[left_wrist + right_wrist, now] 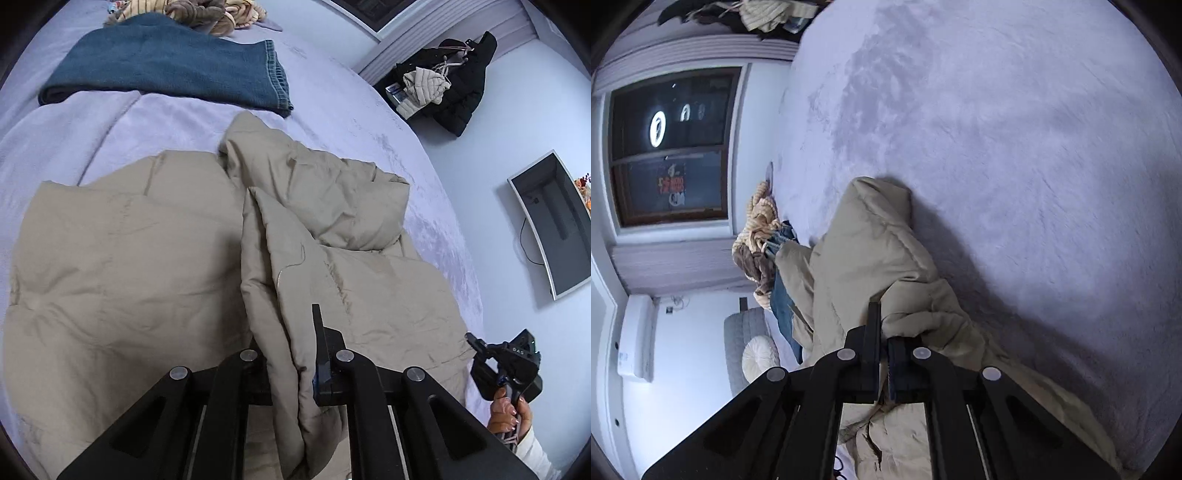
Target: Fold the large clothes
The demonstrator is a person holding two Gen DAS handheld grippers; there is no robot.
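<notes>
Mostly I'm looking at a wide bed [351,122] covered in a pale lavender plush blanket, its nap brushed into darker and lighter patches. I'll place everything from the beige puffer jacket [122,258], which lies spread over the near part of that bed: matte, quilted, pillowy fabric with soft creases and stitched seams.

Beyond the jacket, further up the bed, sits a folded pair of blue jeans [166,62], coarse denim with a hemmed cuff showing. Past that is a heap of tan and brown knitted or ribbed clothing [207,13]. Off the bed to the jacket's right I see a white wall, a grey-framed flat panel [554,225] with a thin cable hanging from it, and a clump of black and cream coats [443,85] hanging higher up. The right wrist view also shows a dark window [670,147] with white trim.

My left gripper [291,332] is clamped on a raised fold of the jacket running up its middle; the cloth bunches between the closed black fingers. My right gripper [882,332] is pinched on another puffy ridge of the same jacket, fabric wedged between its fingers. From the left view, that right tool appears at the jacket's right edge, held by a hand [508,413] in a white sleeve.
</notes>
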